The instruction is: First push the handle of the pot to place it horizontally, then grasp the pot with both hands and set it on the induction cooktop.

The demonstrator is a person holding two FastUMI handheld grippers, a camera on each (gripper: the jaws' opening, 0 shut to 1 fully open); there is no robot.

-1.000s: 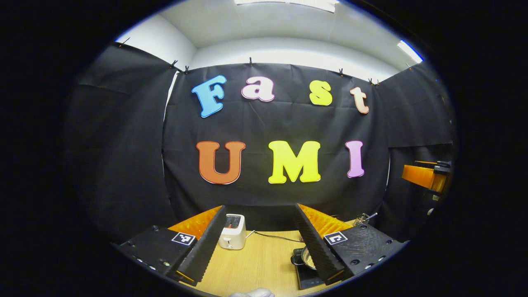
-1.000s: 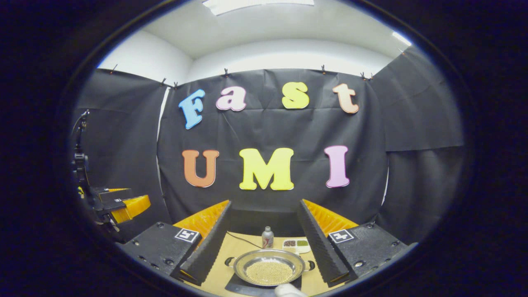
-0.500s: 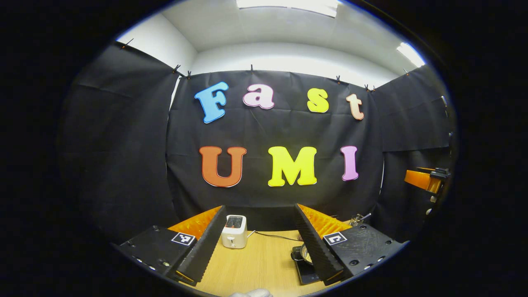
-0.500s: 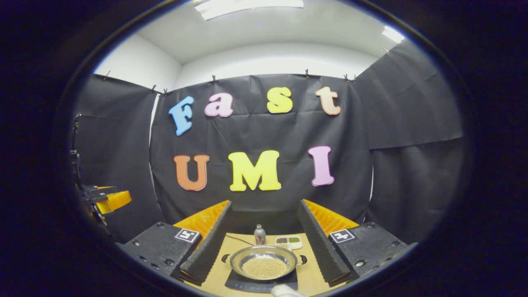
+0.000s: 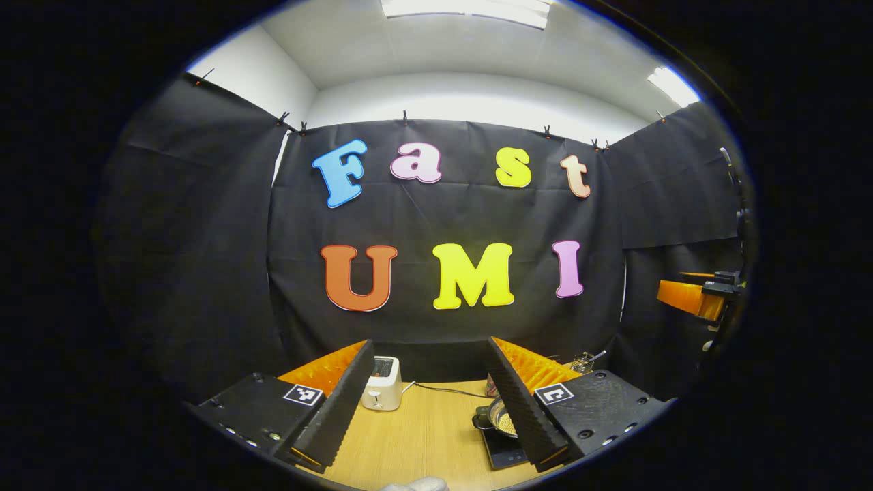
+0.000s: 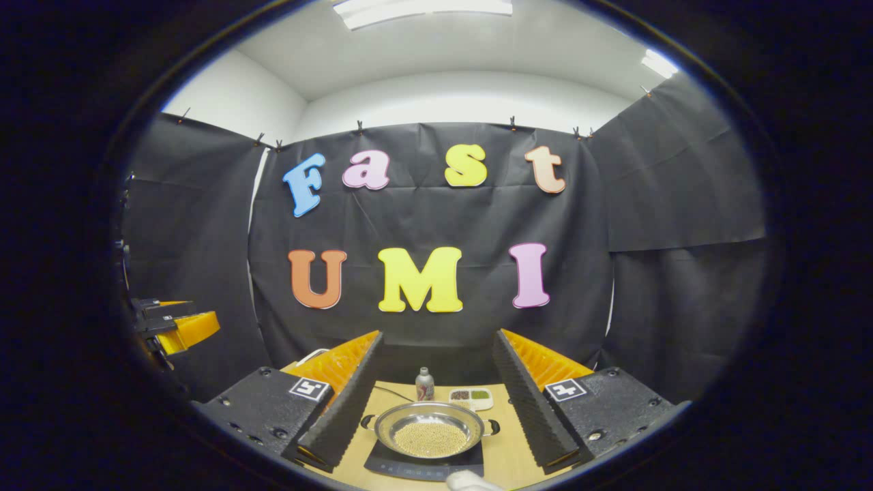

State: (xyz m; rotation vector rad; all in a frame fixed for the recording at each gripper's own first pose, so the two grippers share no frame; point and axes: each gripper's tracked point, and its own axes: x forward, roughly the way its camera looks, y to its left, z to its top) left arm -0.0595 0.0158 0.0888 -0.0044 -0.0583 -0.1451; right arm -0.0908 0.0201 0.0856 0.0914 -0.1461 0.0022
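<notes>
A shiny two-handled pot holding small pale beads sits on the black induction cooktop; its handles point left and right. My right gripper hangs open above and behind it, nothing between the fingers. In the left gripper view the pot and cooktop lie low right, partly hidden by one finger. My left gripper is open over bare wooden table. Each gripper shows far off in the other's view: the right one, the left one.
A white toaster with its cord stands at the back left of the table. Behind the pot are a small bottle and a tray of seasonings. A utensil holder stands far right. Black cloth walls close the booth.
Both grippers have drawn back from the pot, which now looks smaller and farther in the right gripper view. It has slid left in the left gripper view. The pot itself stays on the cooktop.
</notes>
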